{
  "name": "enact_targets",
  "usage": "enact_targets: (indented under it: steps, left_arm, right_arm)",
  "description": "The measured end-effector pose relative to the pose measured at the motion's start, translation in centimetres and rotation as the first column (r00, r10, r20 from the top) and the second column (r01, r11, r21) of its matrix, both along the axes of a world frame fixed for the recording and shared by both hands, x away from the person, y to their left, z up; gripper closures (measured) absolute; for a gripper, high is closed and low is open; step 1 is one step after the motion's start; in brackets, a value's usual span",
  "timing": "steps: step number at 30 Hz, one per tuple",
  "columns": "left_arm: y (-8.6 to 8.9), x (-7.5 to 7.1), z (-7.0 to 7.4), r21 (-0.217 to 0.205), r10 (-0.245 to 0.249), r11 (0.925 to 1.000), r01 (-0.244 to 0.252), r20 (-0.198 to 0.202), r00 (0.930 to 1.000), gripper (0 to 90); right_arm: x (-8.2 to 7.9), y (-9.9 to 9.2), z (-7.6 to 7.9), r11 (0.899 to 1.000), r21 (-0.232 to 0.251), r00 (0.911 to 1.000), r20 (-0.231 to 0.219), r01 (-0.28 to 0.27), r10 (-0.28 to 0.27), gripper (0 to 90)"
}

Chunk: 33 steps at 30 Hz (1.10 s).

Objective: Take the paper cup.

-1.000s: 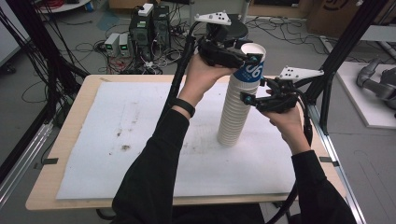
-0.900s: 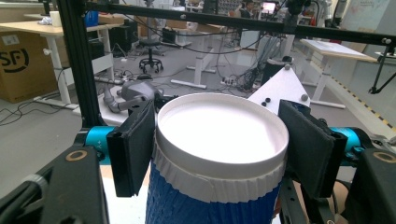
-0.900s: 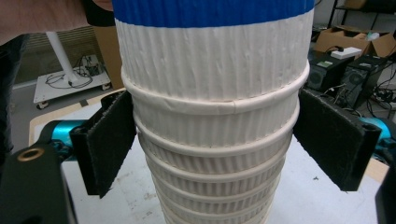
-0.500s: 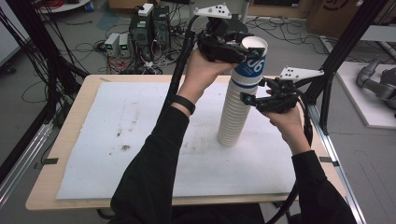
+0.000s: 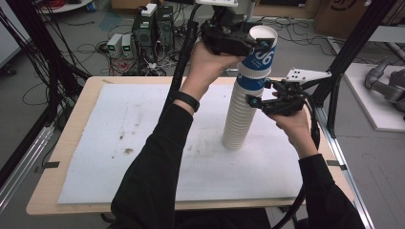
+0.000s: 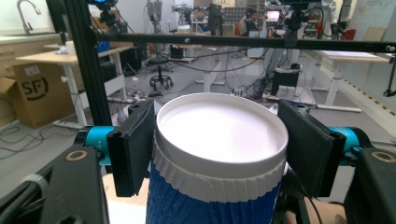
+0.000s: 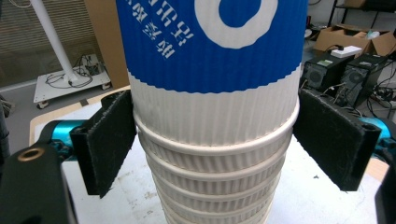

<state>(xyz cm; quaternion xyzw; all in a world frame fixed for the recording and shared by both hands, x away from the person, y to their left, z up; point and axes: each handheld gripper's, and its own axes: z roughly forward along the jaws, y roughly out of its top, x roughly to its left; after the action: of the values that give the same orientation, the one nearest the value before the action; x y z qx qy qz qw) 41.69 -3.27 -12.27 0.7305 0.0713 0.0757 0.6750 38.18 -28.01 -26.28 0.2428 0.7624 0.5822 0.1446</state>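
Note:
A tall stack of white ribbed paper cups (image 5: 237, 121) stands on the white mat (image 5: 119, 143), right of centre. The top cup (image 5: 258, 56) is blue and white and sits raised, partly out of the stack. My left gripper (image 5: 255, 45) is shut on this top cup (image 6: 219, 135) just under its rim, one pad on each side. Lower down, my right gripper (image 5: 259, 93) is shut on the stack (image 7: 215, 168), its pads pressing the rim of the cup right below the blue one (image 7: 210, 46).
The mat covers most of a wooden table (image 5: 47, 200). Black frame posts (image 5: 344, 62) rise at the table's right and left sides. Computers and cables (image 5: 148, 28) lie on the floor behind the table.
My left gripper has risen with the blue top cup, drawing it further out of the stack. The right gripper has stayed on the stack.

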Motion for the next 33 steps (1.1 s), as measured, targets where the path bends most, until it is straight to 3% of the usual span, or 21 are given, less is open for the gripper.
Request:
enact_targets:
  steps: [6, 16, 21, 33]
  left_arm:
    - [0.4, -0.3, 0.8, -0.030, -0.003, 0.9995, 0.003, 0.010, 0.9999, 30.1]
    - [1.0, -1.3, 2.6, -0.039, 0.002, 0.9993, 0.000, 0.053, 0.9986, 30.1]
    - [2.0, -1.7, 3.0, -0.048, 0.003, 0.9988, 0.000, 0.052, 0.9987, 30.2]
    - [4.8, -3.0, 2.8, -0.001, 0.028, 0.9996, -0.028, 0.060, 0.9978, 30.1]
  right_arm:
    - [0.0, 0.0, 0.0, 1.000, 0.001, 1.0000, -0.001, -0.001, 0.001, 14.4]
    - [0.0, 0.0, 0.0, 1.000, 0.000, 1.0000, -0.003, -0.001, 0.001, 14.4]
    - [-0.1, 0.0, 0.0, 1.000, 0.001, 1.0000, -0.004, 0.000, 0.000, 14.4]
    - [-0.1, 0.0, 0.0, 1.000, -0.004, 1.0000, -0.007, 0.004, -0.004, 14.5]
